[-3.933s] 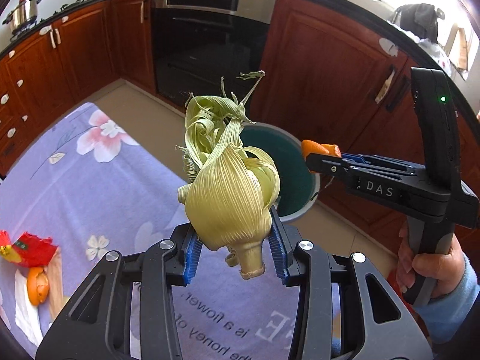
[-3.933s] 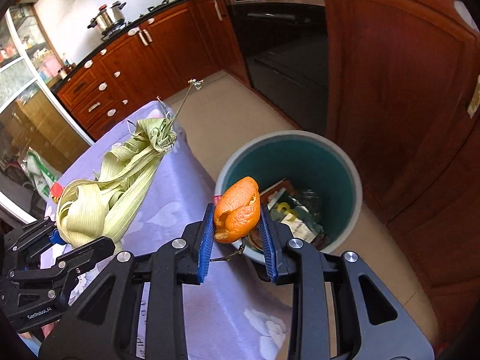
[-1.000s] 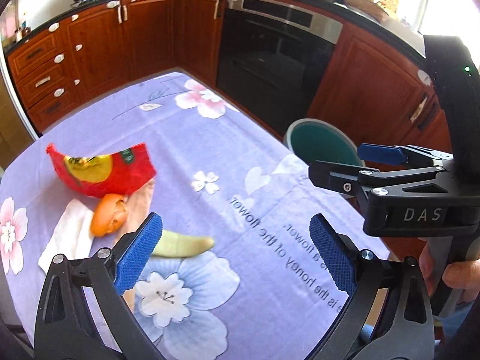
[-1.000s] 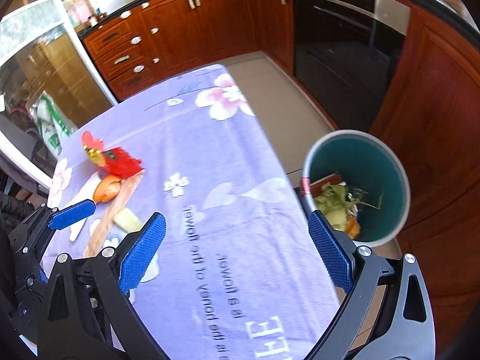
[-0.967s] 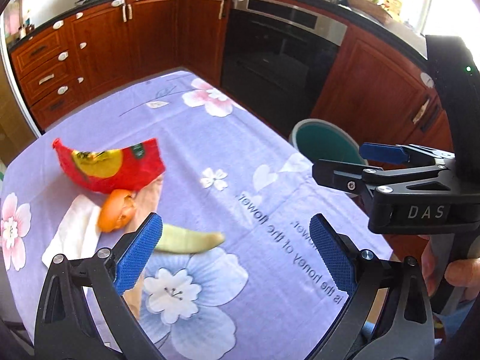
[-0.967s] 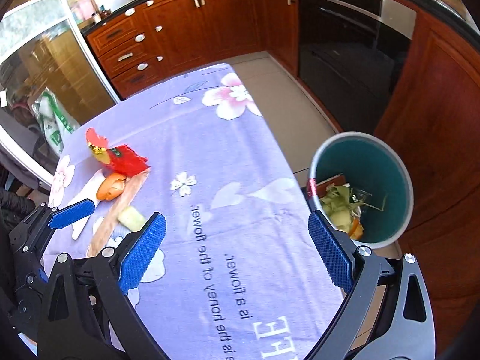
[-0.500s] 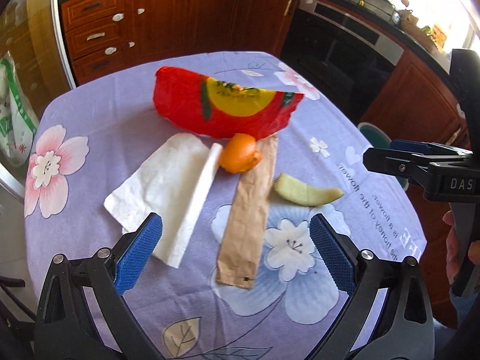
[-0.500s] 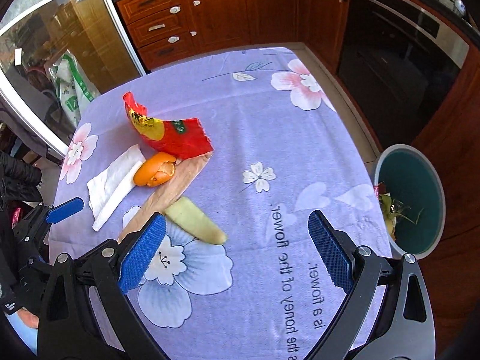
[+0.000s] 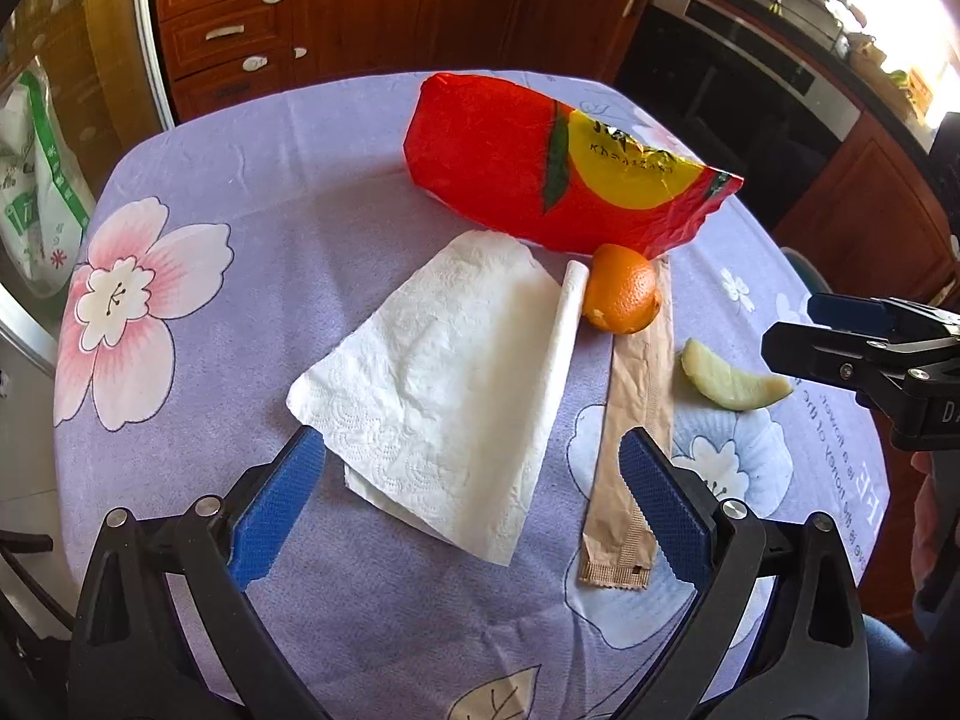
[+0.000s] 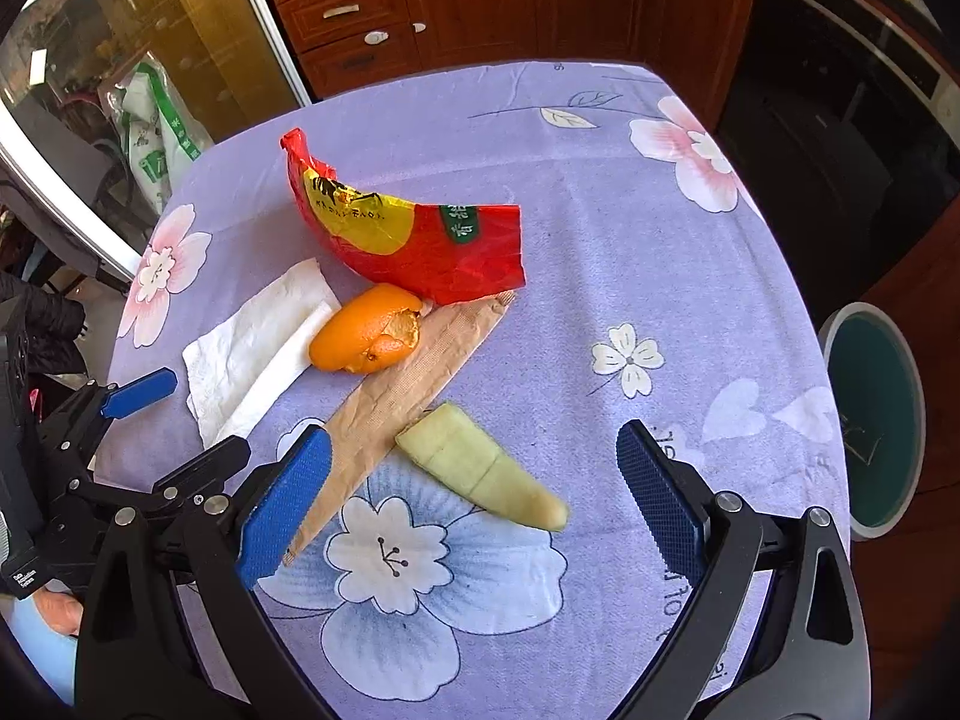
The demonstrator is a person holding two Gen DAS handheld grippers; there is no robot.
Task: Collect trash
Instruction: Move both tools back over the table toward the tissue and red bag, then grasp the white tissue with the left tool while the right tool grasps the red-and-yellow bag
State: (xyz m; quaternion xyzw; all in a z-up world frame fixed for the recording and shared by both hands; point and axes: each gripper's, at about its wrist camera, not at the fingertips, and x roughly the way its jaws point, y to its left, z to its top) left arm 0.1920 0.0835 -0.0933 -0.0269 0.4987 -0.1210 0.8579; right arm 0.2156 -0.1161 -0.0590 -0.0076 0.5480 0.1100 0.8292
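Trash (image 9: 456,372) litters lilac floral tablecloth (image 10: 600,192) amid wooden kitchen cabinets (image 9: 360,6).

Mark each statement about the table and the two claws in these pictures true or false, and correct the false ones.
1. Both the left claw and the right claw are open and hold nothing. True.
2. The orange peel lies on the long brown paper sleeve. True.
3. The white paper napkin is crumpled into a ball. False: it lies flat, with one edge rolled.
4. The red and yellow snack bag is inside the teal round bin. False: it lies on the purple floral tablecloth.
5. The pale green melon rind is between the right claw's fingers. True.
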